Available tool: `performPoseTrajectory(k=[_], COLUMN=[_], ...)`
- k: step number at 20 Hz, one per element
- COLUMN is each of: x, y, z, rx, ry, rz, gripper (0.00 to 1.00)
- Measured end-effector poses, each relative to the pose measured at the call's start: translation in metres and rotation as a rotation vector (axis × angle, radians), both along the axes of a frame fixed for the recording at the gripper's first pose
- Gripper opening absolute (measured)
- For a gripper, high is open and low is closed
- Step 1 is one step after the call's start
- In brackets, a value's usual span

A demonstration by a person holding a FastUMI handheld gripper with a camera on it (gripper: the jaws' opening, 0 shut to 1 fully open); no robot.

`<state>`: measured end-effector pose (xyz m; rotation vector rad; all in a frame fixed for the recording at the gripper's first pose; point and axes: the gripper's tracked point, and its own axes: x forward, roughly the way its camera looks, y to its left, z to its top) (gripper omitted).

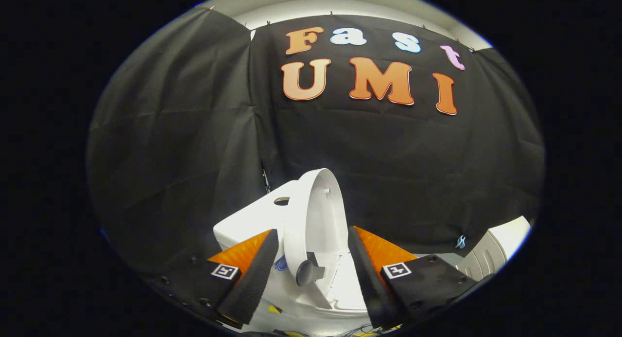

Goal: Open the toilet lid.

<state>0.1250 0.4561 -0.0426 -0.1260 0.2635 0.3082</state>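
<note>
the tongs [313,264] stood open around the raised toilet lid [316,215], gripping nothing; unsupported, it might fall shut.

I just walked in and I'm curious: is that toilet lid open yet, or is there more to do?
Mostly done: the toilet lid already stands raised, upright near the tank. In hand: the gripper is open, its fingers on either side of the lid, not pressing it. Left: probably just resting the lid back and drawing away.
</note>
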Motion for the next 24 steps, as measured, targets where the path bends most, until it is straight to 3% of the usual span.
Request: performPoseTrajectory(k=[14,24], x=[-0.008,-0.034], y=[-0.156,-0.304], z=[0.108,0.145], rx=[0.095,0.057], ry=[-0.185,-0.208], rz=[-0.079,-0.162], gripper=[0.94,0.93])
